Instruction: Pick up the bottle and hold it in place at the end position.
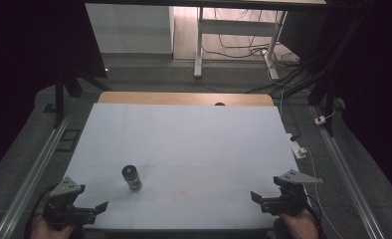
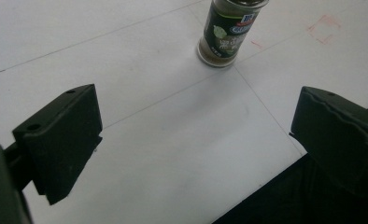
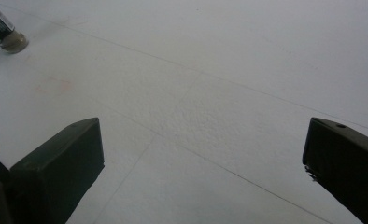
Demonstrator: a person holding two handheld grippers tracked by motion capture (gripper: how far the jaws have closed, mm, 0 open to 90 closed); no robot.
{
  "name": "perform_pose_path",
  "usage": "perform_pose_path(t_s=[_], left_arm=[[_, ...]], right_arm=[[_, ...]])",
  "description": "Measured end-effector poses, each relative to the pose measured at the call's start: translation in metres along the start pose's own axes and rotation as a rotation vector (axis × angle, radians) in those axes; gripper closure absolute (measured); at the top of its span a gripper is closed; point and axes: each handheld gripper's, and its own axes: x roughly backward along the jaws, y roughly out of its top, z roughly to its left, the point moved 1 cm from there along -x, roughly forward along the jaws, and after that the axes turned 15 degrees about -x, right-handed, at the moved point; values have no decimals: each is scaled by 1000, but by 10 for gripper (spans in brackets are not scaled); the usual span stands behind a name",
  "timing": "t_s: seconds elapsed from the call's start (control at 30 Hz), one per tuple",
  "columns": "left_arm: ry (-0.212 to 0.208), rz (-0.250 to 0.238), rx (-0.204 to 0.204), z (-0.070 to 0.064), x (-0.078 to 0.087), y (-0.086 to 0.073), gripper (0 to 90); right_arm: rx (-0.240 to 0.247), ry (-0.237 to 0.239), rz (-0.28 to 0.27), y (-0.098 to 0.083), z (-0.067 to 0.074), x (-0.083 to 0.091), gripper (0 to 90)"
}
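A small spice jar (image 1: 132, 178) with a dark lid and a green label stands upright on the white table top (image 1: 184, 144), near the front left. In the left gripper view the spice jar (image 2: 229, 32) stands ahead of the wide-apart jaws, a little to the right. My left gripper (image 1: 97, 209) hovers open at the table's front left corner, with nothing in it. My right gripper (image 1: 257, 198) stays open at the front right, jaws pointing left across the table. In the right gripper view the jar (image 3: 3, 33) sits at the far left edge.
A faint red mark (image 1: 180, 195) lies on the white sheet right of the jar. A wooden strip (image 1: 184, 98) edges the table's far side. Metal rails (image 1: 32, 174) run along both sides. A white power strip (image 1: 298, 149) lies off the right edge.
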Motion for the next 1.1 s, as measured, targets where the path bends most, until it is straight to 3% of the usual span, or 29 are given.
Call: perform_pose_path(t_s=[0.63, 1.1], left_arm=[[-52, -24, 10, 3, 1, -2, 9], [-44, -23, 1, 1, 1, 0, 0]], right_arm=[[3, 15, 29, 1, 0, -3, 0], [6, 16, 37, 1, 0, -3, 0]])
